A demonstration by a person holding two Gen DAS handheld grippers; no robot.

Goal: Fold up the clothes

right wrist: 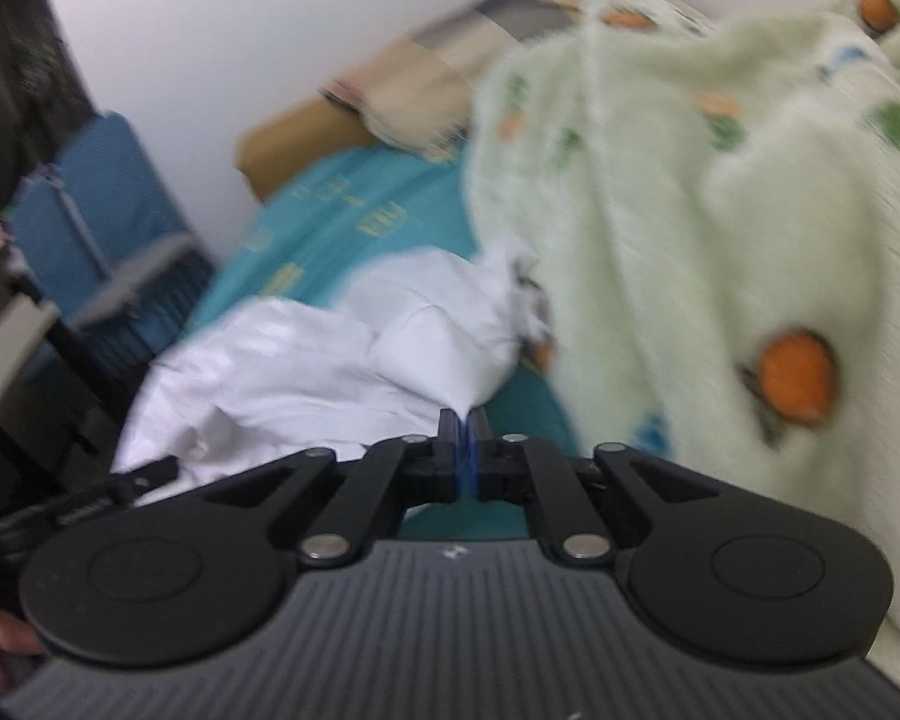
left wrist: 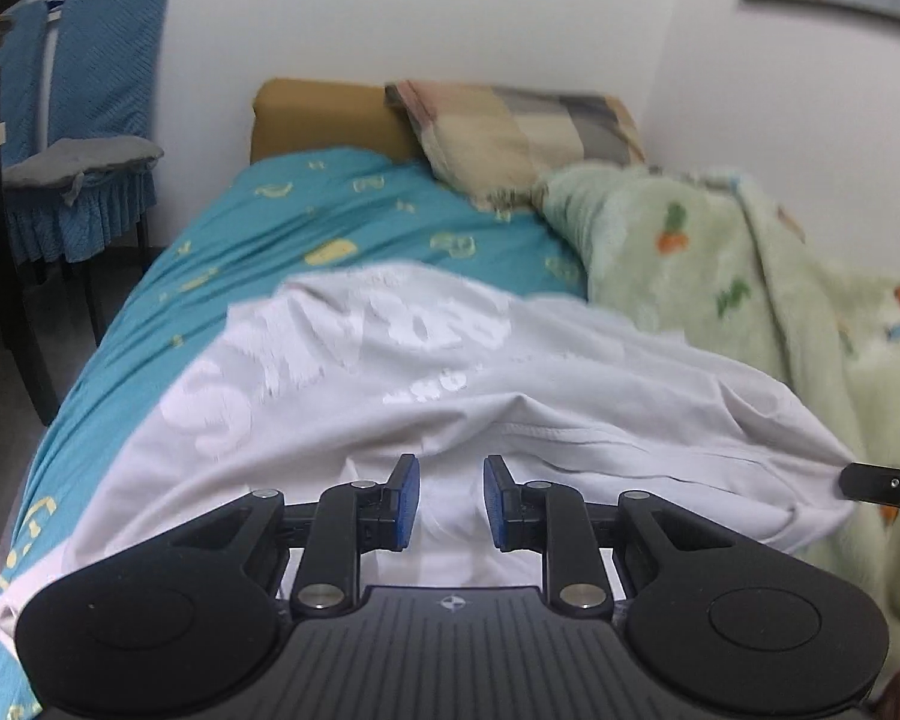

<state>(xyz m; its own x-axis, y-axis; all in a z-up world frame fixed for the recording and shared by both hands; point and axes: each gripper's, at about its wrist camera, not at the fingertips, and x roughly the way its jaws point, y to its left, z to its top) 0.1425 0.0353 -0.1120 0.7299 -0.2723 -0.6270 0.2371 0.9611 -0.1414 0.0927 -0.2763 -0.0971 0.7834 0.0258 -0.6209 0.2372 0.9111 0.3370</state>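
A white shirt (left wrist: 390, 372) with pale printed lettering lies spread across a teal bed sheet (left wrist: 258, 228). My left gripper (left wrist: 450, 474) is at the shirt's near edge. Its blue pads (left wrist: 410, 495) stand a little apart, and a thick fold of white cloth fills the gap between them. My right gripper (right wrist: 465, 420) is shut on a pulled-out corner of the shirt (right wrist: 306, 360), which stretches to a point at its pads. That gripper also shows at the right edge of the left wrist view, right gripper (left wrist: 870, 483). The left gripper (right wrist: 150, 474) sits low on the left of the right wrist view.
A fluffy green blanket (left wrist: 720, 276) with orange and green prints is heaped along the bed's right side, close to my right gripper. A checked pillow (left wrist: 510, 126) leans on the headboard. Blue-covered chairs (left wrist: 90, 120) stand left of the bed. White walls close in behind and to the right.
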